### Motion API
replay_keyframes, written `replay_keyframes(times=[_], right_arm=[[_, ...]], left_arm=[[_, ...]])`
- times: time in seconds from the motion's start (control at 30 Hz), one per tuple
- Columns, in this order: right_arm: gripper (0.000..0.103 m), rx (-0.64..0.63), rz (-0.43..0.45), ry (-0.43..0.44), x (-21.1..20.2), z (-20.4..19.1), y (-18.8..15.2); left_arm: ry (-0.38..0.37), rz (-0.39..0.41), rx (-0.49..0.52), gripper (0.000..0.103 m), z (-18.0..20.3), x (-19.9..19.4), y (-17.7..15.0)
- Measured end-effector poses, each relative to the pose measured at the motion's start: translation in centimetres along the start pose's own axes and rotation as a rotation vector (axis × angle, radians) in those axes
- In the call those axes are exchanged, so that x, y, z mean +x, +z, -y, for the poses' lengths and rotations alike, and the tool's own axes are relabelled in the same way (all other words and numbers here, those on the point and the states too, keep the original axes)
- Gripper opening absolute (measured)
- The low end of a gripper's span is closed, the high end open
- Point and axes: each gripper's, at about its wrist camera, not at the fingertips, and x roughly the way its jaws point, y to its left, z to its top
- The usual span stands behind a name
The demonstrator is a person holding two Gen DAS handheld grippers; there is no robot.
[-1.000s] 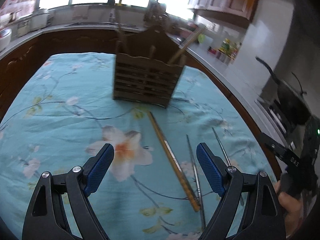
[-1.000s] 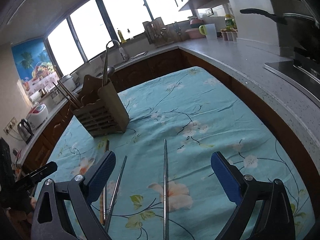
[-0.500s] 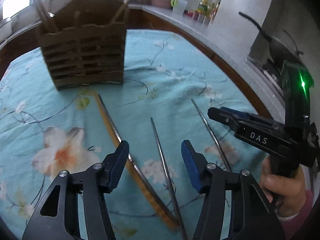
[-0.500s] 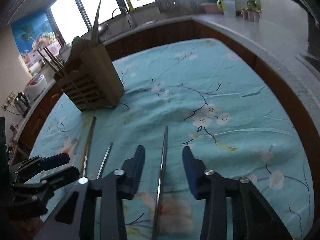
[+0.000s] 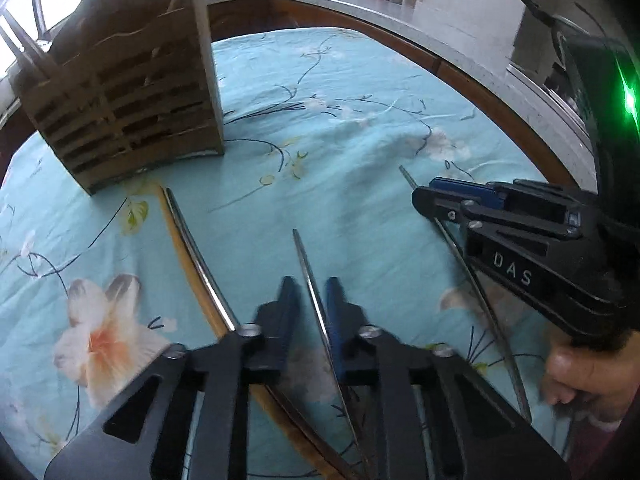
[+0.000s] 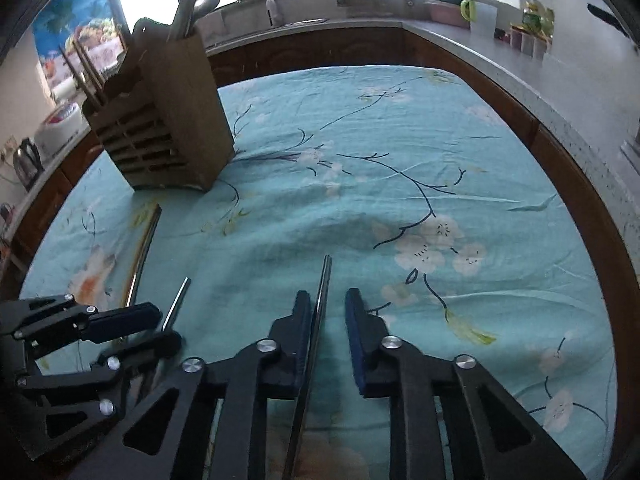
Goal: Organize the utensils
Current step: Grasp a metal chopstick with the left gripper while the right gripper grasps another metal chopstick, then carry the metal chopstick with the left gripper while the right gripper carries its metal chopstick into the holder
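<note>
The left gripper (image 5: 310, 292) is seen closing around a thin metal chopstick (image 5: 310, 280); its blue pads stand just beside the rod, and full contact on both sides cannot be confirmed. The right gripper (image 6: 326, 312) is likewise closing on a second slim metal chopstick (image 6: 322, 300), which lies against the left-hand pad while a gap remains to the other pad. Both rods lie on the turquoise floral tablecloth (image 6: 400, 140), pointing towards twelve o'clock in each wrist view.

The slatted brown wooden utensil holder (image 6: 168, 120), already bearing chopsticks and a spoon, stands at about ten o'clock from the right gripper. A long wooden chopstick (image 5: 188, 256) paired with another metal rod (image 5: 196, 248) rests at eleven o'clock from the left gripper.

Several risks are judged likely. A thin round rod may be rolled out of the pads if it is pinched off-centre, most of all on the right. Loose cloth could be caught with the rod and dragged, disturbing the wooden chopstick nearby. A rod held near one end may swing when lifted and miss the holder's narrow slot.
</note>
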Motion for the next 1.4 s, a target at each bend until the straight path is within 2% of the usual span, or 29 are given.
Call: replay_keyframes(times=[0.03,0.13,0.27,0.43,0.6,0.87,1.2,1.4], right_arm=[[0.008,-0.001,-0.004,0.001,0.0,0.0,0.0],[0.007,0.01,-0.005,0.009,-0.1,0.1,-0.2],[0.005,0.04,-0.006,0.029,-0.4,0.2,-0.5],[0.005,0.083,0.02,0.058,-2.1,0.3,-1.0],[0.005,0.118,0.101,0.079,-6.3,0.4,-1.6],[0.005,0.137,0.204,0.107,-11.3,-0.4,-1.7],[0.005,0.106,0.288,0.127,-14.9,-2.8,-1.1],[0.005,0.093,0.341,0.145,-17.0,-3.9,-0.3]], left_arm=[[-0.005,-0.001,-0.003,0.007,0.0,0.0,0.0],[-0.036,0.002,-0.022,0.006,-0.2,-0.1,-0.2],[-0.137,-0.009,-0.094,0.004,-1.1,-0.6,-0.3],[-0.185,0.058,-0.117,0.004,-1.3,-3.6,-0.7],[-0.227,0.143,-0.145,0.004,-2.4,-7.8,-1.2],[-0.257,0.254,-0.188,0.004,-4.7,-13.4,-2.3],[-0.28,0.333,-0.225,0.004,-6.9,-17.4,-4.1],[-0.265,0.392,-0.239,0.004,-8.2,-19.7,-4.7]])
